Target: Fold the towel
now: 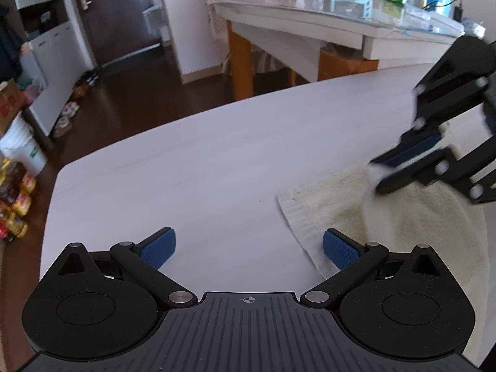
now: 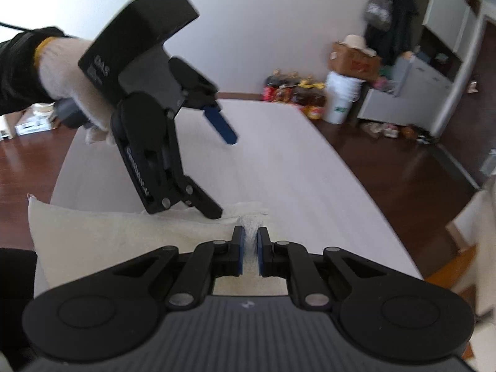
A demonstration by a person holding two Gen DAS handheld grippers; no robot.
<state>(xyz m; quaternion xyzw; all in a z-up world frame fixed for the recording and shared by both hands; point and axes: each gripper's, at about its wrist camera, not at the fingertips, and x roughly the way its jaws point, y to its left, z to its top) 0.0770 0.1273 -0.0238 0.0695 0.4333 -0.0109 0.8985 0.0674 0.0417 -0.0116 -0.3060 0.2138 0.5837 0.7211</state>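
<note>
A cream towel (image 1: 412,217) lies on the pale tabletop (image 1: 192,167). In the left wrist view it sits at the right side of the tabletop, and one flat corner of it points toward the middle. Part of the towel is lifted into a soft hump.

The right gripper (image 2: 250,241) is pinching a bit of the towel. Its two blue pads (image 2: 239,248) press on a small bunch of white cloth from both sides, and the cloth sticks up between them. In the left wrist view the same gripper reaches in from the right and grips the raised fold of the towel.

The left gripper (image 1: 249,246) is wide open, with nothing between its jaws. One blue pad is over bare tabletop. The other blue pad is over the near edge of the towel. In the right wrist view this gripper hangs above the towel's far edge, tilted down, and one black finger tip is very close to the cloth. I cannot tell if it touches. A hand in a white glove (image 2: 71,83) with a dark sleeve holds it.

Behind the tabletop stands another table with a shiny glass top (image 1: 325,3). On the dark wood floor (image 2: 393,167) are a white bucket (image 2: 341,99) and some bottles (image 2: 291,90) by the wall.
</note>
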